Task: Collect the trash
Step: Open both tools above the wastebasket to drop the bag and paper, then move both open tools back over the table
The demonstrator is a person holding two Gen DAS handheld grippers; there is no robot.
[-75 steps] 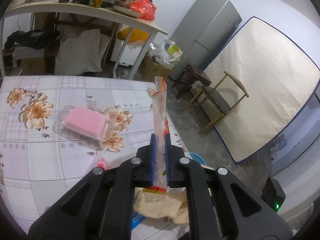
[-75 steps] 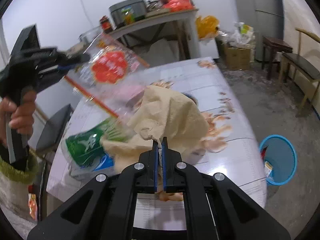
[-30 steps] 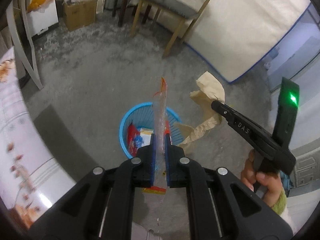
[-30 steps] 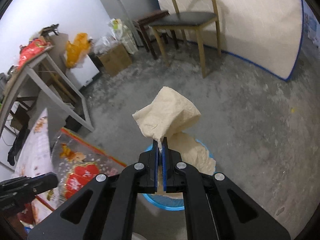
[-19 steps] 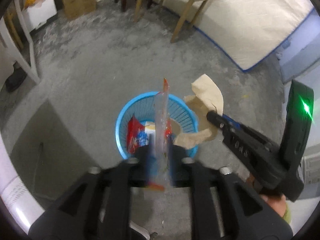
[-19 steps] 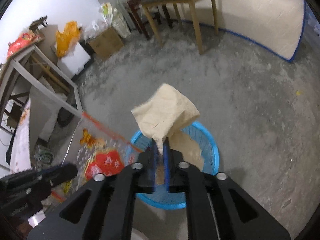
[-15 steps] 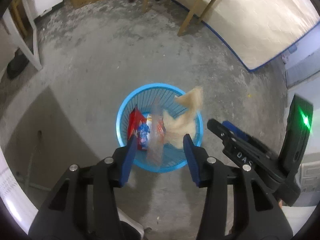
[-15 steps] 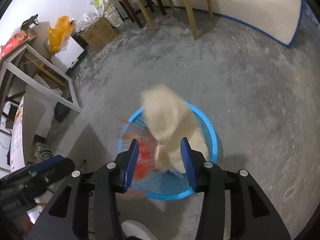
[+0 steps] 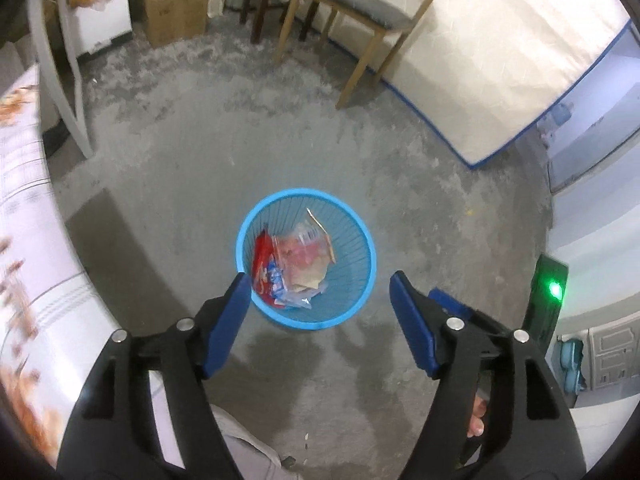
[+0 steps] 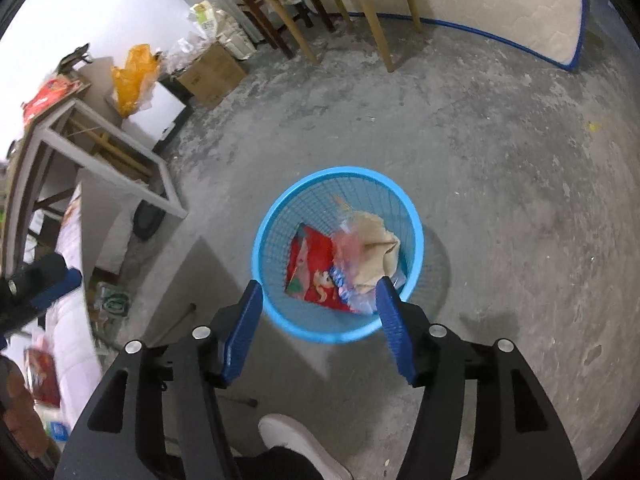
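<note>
A blue mesh trash basket [image 9: 362, 232] stands on the concrete floor, also in the right wrist view [image 10: 416, 224]. Inside lie a clear red-printed wrapper [image 9: 308, 248], a red snack bag [image 9: 262, 264] and a crumpled brown paper bag [image 10: 376, 248]. My left gripper [image 9: 320, 280] is open and empty, held above the basket's near rim. My right gripper [image 10: 318, 288] is open and empty, also above the basket. The right gripper's body shows at the right of the left wrist view [image 9: 456, 304].
The floral-cloth table edge [image 9: 28, 216] is at the left. A wooden chair [image 9: 360, 16], a cardboard box [image 9: 176, 16] and a leaning mattress [image 9: 496, 56] stand farther off. My shoe [image 10: 296, 440] is on the floor near the basket.
Both grippers swung from the table to over the basket, opened, and dropped the wrapper and the brown paper bag into it. Both jaws now stand wide apart.
</note>
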